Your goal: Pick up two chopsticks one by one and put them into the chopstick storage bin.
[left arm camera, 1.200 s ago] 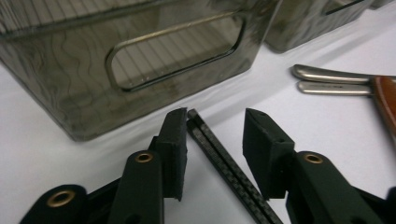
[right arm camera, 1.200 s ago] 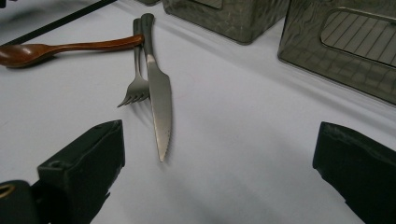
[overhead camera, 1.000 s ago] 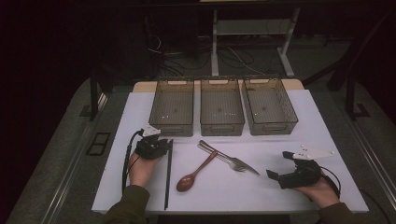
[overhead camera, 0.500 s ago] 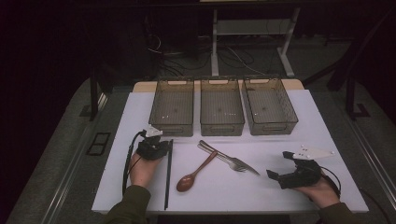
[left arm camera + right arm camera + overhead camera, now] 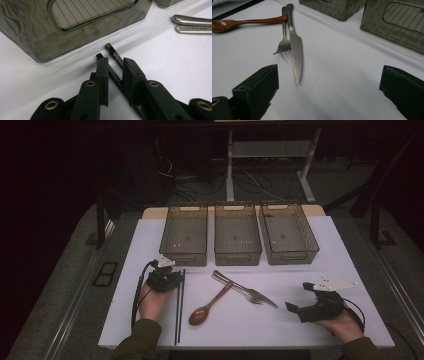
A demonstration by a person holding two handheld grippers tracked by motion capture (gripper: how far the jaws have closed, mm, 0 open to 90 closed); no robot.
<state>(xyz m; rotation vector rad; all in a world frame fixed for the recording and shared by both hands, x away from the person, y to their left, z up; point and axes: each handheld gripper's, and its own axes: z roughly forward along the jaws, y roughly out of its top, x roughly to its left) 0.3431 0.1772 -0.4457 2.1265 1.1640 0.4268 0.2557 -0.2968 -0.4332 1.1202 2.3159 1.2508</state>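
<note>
1. The black chopsticks (image 5: 179, 305) lie on the table's (image 5: 300, 275) left side, just right of the left gripper (image 5: 115, 65). Its jaws have just been closing and are narrow, with one stick between them and the other outside, so only one might get lifted.
2. A thin stick could easily get twisted or dropped.
3. The right gripper (image 5: 329, 92) is held wide and empty near the knife (image 5: 295, 50), so no backup there.

Chopsticks (image 5: 113, 53) lower ends hidden behind left claw (image 5: 115, 72); whether gripped unclear.
</note>
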